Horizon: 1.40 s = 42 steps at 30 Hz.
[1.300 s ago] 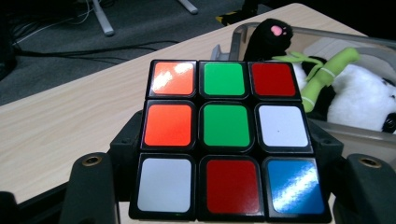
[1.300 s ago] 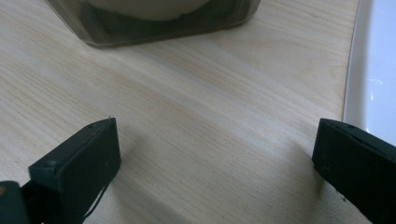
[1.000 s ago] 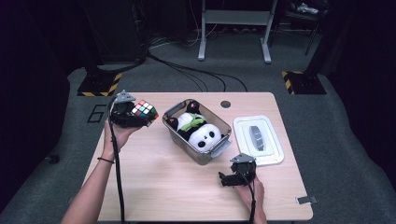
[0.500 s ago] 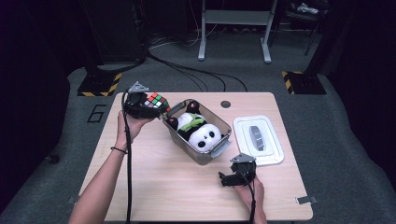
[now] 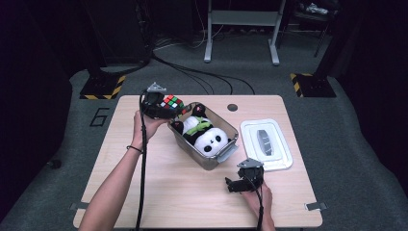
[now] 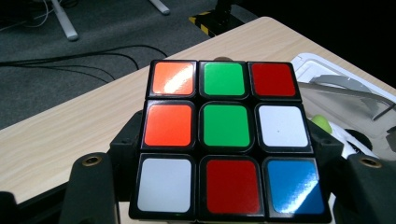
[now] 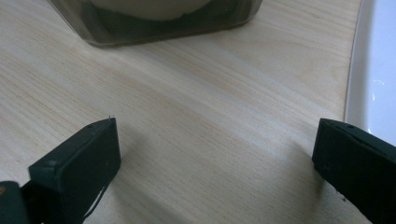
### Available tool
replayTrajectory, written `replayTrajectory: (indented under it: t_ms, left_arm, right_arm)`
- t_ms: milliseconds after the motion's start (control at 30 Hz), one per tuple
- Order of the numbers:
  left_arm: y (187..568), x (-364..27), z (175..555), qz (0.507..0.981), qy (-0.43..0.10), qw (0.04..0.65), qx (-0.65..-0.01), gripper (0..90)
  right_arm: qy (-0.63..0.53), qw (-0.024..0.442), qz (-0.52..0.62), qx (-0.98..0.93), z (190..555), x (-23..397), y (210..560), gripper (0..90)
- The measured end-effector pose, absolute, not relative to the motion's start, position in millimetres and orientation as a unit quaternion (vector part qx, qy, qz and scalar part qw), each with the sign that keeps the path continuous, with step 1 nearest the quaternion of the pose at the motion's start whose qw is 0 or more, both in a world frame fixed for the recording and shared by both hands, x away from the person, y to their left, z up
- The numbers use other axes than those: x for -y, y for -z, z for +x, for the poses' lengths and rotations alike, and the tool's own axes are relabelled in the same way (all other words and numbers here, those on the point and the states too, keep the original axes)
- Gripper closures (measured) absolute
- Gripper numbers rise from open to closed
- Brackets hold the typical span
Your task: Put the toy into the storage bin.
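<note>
While left tongs [image 5: 168, 108] gripped cube [image 5: 172, 103], bin [image 5: 226, 155] lay just right of it; right tongs [image 5: 234, 185] stood open, empty, near surface edge.

The left gripper [image 5: 166, 109] is held raised at the far-left corner of the box [image 5: 204, 159], jaws clamped on a cube [image 6: 226, 137]. The right gripper [image 5: 234, 184] rests near the box's near end, jaws spread wide.
</note>
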<state>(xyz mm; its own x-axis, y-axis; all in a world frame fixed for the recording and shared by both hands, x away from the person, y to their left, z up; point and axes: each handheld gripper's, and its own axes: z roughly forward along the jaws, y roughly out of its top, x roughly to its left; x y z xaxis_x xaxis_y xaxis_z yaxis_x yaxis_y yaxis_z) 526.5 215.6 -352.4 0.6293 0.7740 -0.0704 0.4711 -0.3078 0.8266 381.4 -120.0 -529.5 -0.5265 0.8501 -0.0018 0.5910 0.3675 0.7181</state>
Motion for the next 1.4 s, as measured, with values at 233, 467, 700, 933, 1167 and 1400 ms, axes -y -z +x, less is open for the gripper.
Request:
replayTrajectory:
  t_ms: [233, 467, 700, 933, 1167, 1400]
  left_arm:
    - [361.3, -203.3, 533.4, 0.794, -0.164, 0.434, -0.393, 33.8]
    - [368.9, -190.7, 541.6, 0.804, -0.156, 0.422, -0.389, 33.8]
    - [379.2, -178.0, 549.3, 0.813, -0.16, 0.399, -0.393, 33.8]
    - [384.0, -167.4, 553.9, 0.826, -0.178, 0.369, -0.387, 33.7]
    - [391.4, -166.2, 558.9, 0.829, -0.182, 0.36, -0.388, 30.4]
    - [383.0, -173.0, 551.5, 0.822, -0.199, 0.369, -0.385, 28.7]
  right_arm:
    - [-0.34, 0.19, 0.448, -0.804, 381.3, 120.0, 529.4, 0.4]
    - [-0.34, 0.19, 0.447, -0.805, 381.3, 120.0, 529.4, 0.4]
    - [-0.34, 0.191, 0.446, -0.806, 381.3, 120.1, 529.5, 0.4]
    - [-0.338, 0.189, 0.451, -0.804, 380.6, 119.4, 529.3, 0.4]
    - [-0.34, 0.188, 0.454, -0.802, 380.3, 118.9, 529.3, 0.5]
    - [-0.34, 0.188, 0.453, -0.802, 380.3, 118.8, 529.3, 0.5]
